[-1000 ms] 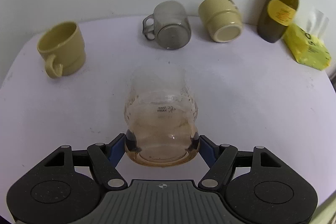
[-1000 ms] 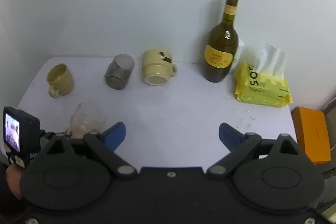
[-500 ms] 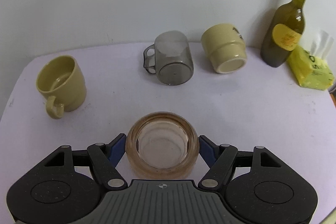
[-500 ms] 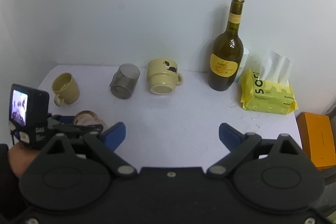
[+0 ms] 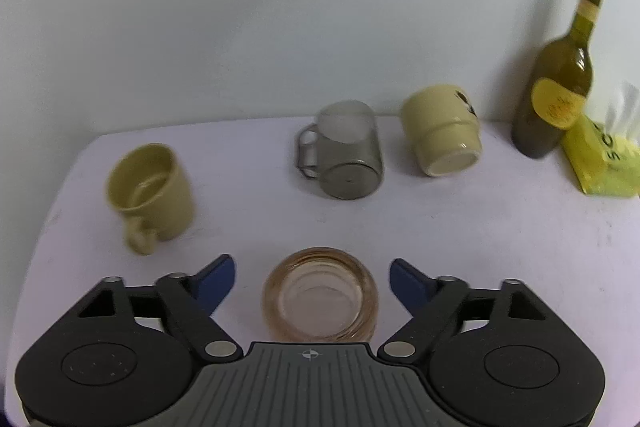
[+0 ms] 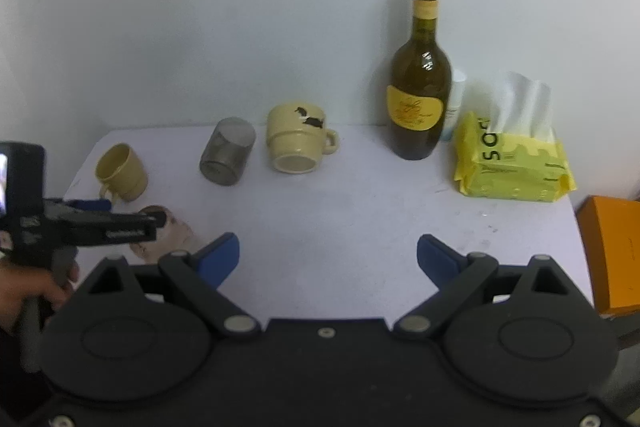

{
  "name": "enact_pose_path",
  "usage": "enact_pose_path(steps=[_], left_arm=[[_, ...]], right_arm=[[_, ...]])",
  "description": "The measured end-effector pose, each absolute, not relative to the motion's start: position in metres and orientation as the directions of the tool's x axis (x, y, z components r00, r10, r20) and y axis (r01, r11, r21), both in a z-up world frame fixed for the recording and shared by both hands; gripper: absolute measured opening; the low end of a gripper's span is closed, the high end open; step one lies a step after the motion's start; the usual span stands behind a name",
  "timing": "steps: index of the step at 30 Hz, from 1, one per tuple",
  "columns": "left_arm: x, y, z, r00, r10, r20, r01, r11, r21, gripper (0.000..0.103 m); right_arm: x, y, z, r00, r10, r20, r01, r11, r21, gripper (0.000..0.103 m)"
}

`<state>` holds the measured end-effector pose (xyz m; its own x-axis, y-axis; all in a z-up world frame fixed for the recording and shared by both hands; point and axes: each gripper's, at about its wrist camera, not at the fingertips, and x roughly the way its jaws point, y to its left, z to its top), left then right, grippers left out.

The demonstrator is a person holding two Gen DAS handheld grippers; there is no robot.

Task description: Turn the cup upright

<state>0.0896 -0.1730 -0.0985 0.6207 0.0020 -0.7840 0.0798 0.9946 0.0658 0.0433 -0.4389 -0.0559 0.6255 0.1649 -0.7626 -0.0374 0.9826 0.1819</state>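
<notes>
A clear amber-tinted glass cup [image 5: 320,294] stands upright on the white table [image 5: 480,247], mouth up, between the fingers of my left gripper [image 5: 312,277]. The left gripper is open, its blue pads apart from the glass on both sides. In the right wrist view the glass [image 6: 168,235] is partly hidden behind the left gripper [image 6: 96,219]. My right gripper [image 6: 328,253] is open and empty, above the table's front middle.
A yellow mug [image 5: 150,187] stands upright at the left. A grey glass mug [image 5: 344,151] and a cream mug [image 5: 440,135] lie on their sides at the back. A wine bottle [image 6: 418,95], a yellow tissue pack [image 6: 514,163] and an orange box [image 6: 614,251] are at the right.
The left gripper turned the glass from lying on its side to upright, set it down and opened its fingers. The right gripper stayed open and shifted its view slightly.
</notes>
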Motion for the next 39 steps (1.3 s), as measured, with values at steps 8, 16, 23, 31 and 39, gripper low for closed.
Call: enact_pose_path(steps=[8,16,23,31,39], left_arm=[[0.045,-0.147,-0.054,0.628,0.047,-0.777,-0.046,0.999,0.023,0.103],[0.02,-0.099,-0.011,0.567,0.082,-0.819,-0.143,0.99,0.001,0.103],[-0.001,-0.05,0.001,0.519,0.072,-0.852,-0.148,0.989,-0.007,0.103],[-0.01,-0.038,-0.007,0.506,0.019,-0.863,-0.098,0.995,-0.035,0.103],[-0.005,-0.036,-0.006,0.521,0.024,-0.853,-0.085,0.996,-0.024,0.103]], right_arm=[[0.059,-0.409,-0.052,0.594,0.254,-0.764,-0.175,0.967,0.186,0.096],[0.062,-0.346,-0.02,0.569,0.228,-0.79,-0.18,0.972,0.151,0.103],[0.036,-0.289,-0.011,0.534,0.178,-0.827,-0.16,0.981,0.108,0.103],[0.025,-0.264,-0.015,0.517,0.139,-0.845,-0.149,0.986,0.071,0.103],[0.024,-0.257,-0.009,0.527,0.146,-0.837,-0.16,0.985,0.071,0.103]])
